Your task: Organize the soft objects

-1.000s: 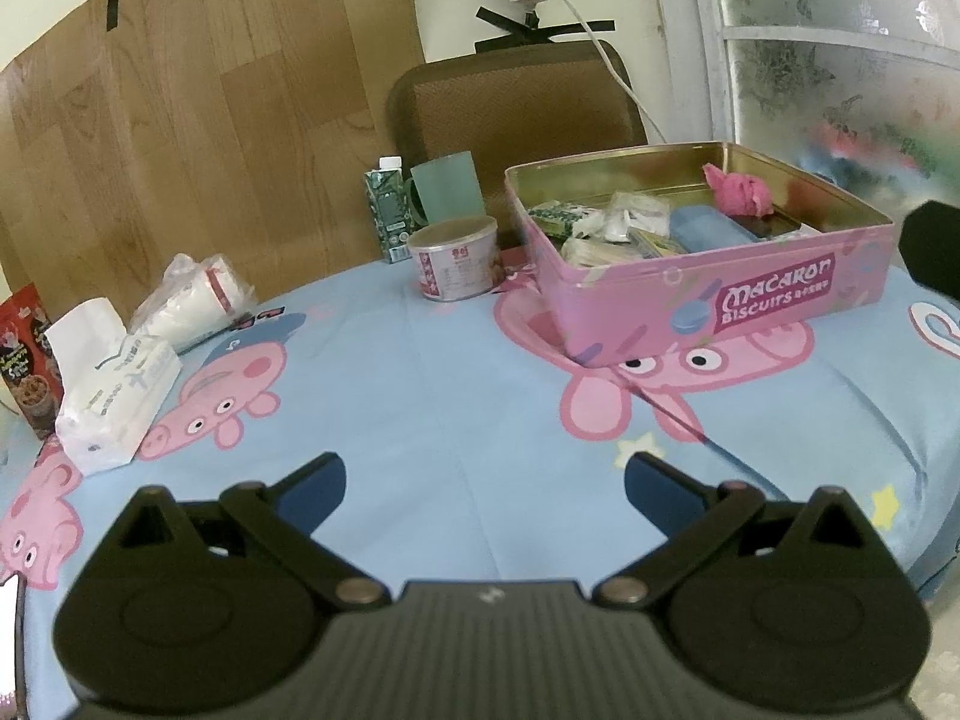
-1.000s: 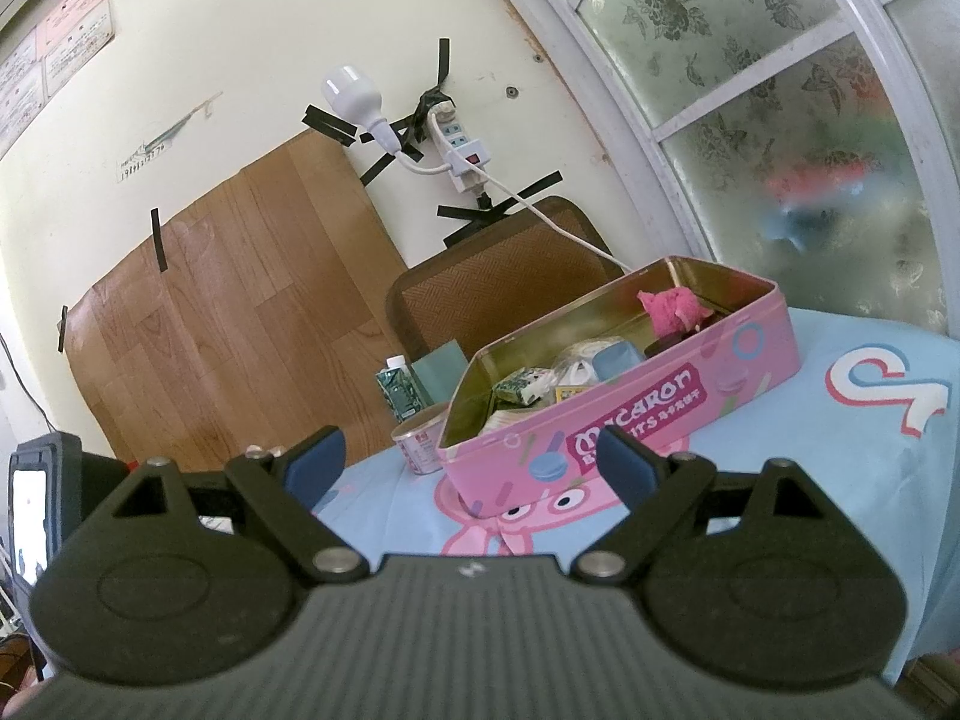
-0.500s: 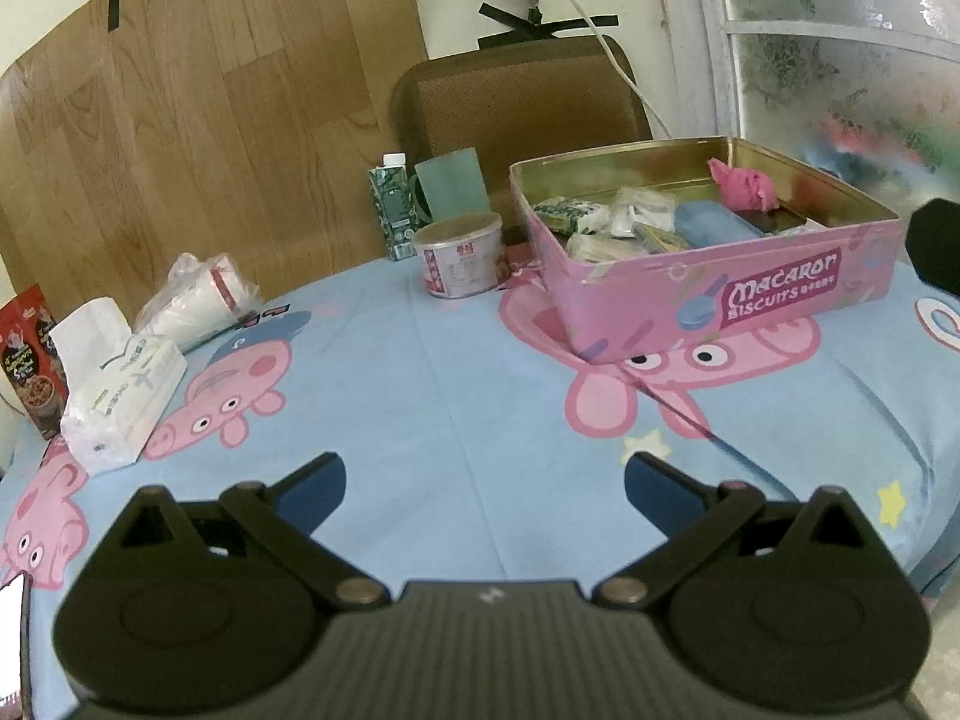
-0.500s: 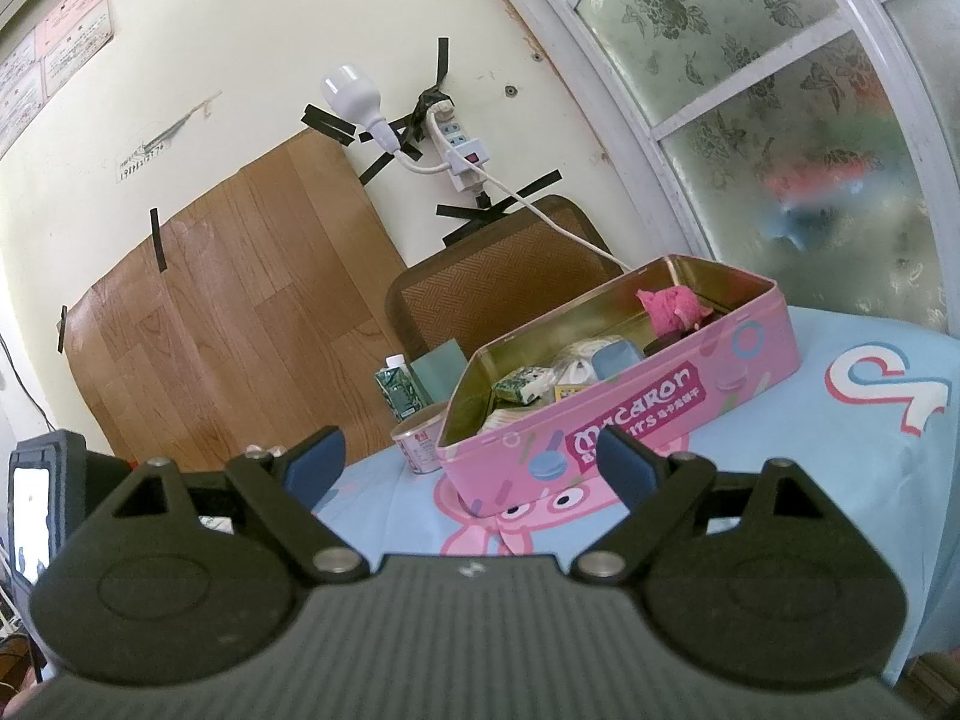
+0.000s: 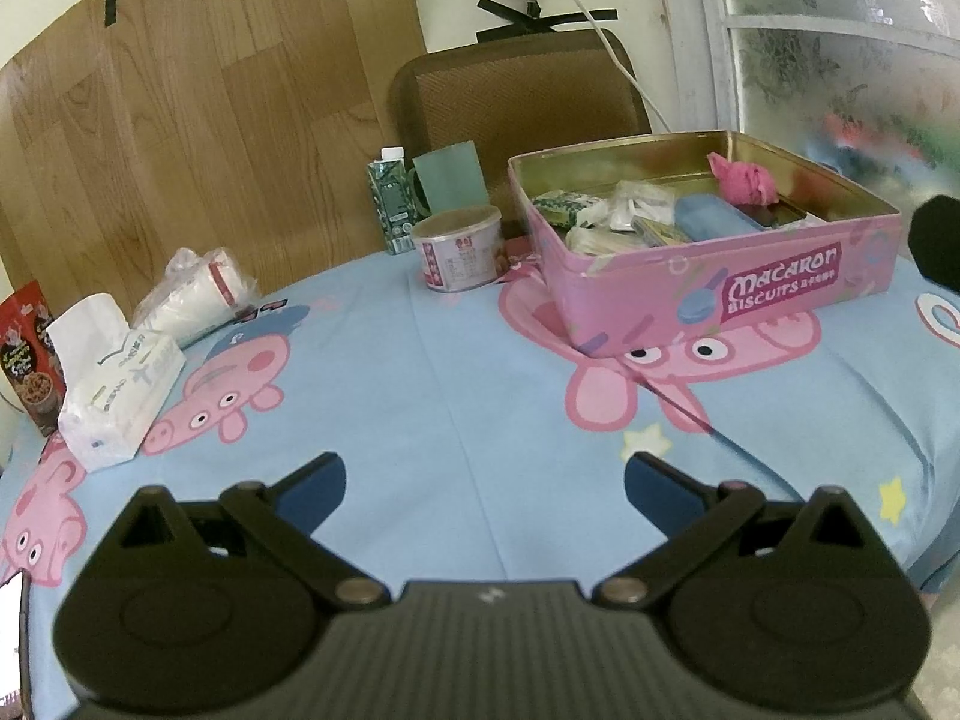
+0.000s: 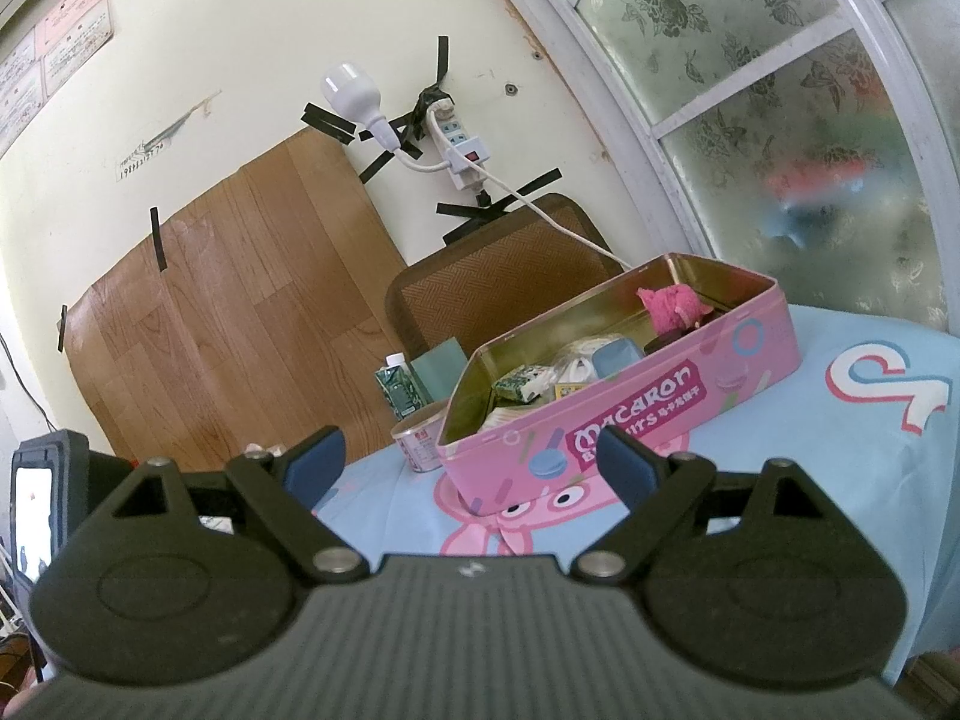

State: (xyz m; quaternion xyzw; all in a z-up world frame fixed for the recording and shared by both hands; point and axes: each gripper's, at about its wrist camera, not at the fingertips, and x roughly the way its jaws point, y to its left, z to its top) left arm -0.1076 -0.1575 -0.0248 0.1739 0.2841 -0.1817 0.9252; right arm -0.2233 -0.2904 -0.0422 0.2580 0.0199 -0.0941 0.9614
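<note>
A table under a blue cartoon-pig cloth [image 5: 390,360] carries an open pink biscuit tin [image 5: 720,294] (packed with small items). Left of the tin: a snack cup [image 5: 459,249], a green carton [image 5: 391,201], bagged cups [image 5: 192,294], and a tissue pack [image 5: 120,384].

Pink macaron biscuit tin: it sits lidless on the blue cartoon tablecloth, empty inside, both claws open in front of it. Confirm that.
Not quite. The pink macaron biscuit tin is not empty: both wrist views show a crumpled pink cloth, a blue pad and small packets inside. It is lidless on the blue cartoon tablecloth, with both claws open.
</note>
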